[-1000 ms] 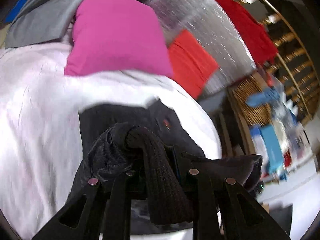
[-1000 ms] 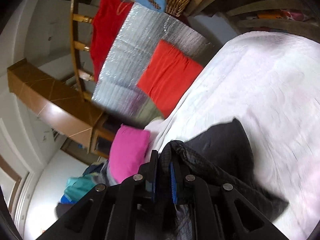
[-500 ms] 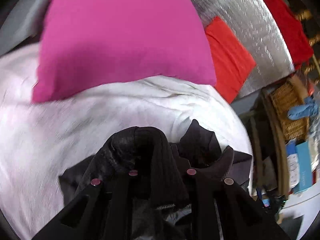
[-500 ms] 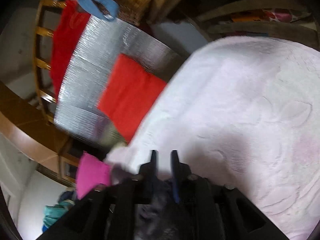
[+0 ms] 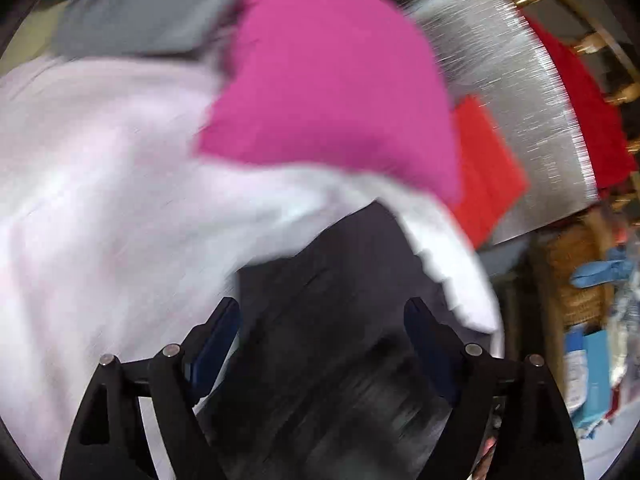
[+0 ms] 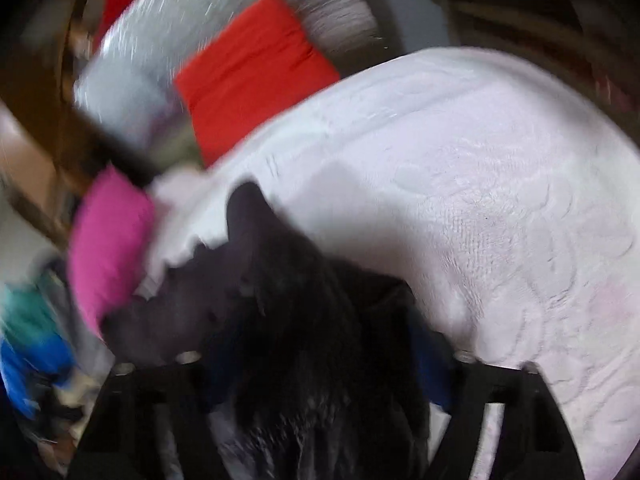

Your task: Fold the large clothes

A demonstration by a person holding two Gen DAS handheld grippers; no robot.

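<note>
Fingers, left: left gripper (image 5: 320, 320) stands spread wide, having just been opening; the black garment (image 5: 332, 300) lies between the blue pads (image 5: 218, 340), which do not press on it.
Fingers, right: right gripper (image 6: 320, 360) is parted partway, jaws just closing a little; black cloth (image 6: 288, 300) bunches between them, but blur hides whether the pads press it.
Garment: heaped on the white bedspread (image 5: 100, 200), near the bed's far corner.
Edges: bedspread's scalloped border (image 5: 448, 280) runs just right of the garment in the left view.
Neighbours: pink pillow (image 5: 332, 80) beyond it, close; red cushion (image 5: 488, 176) against silver sheet (image 5: 520, 92) off the bed.
Open room: bare bedspread (image 6: 500, 200) stretches wide to the right in the right view.
</note>
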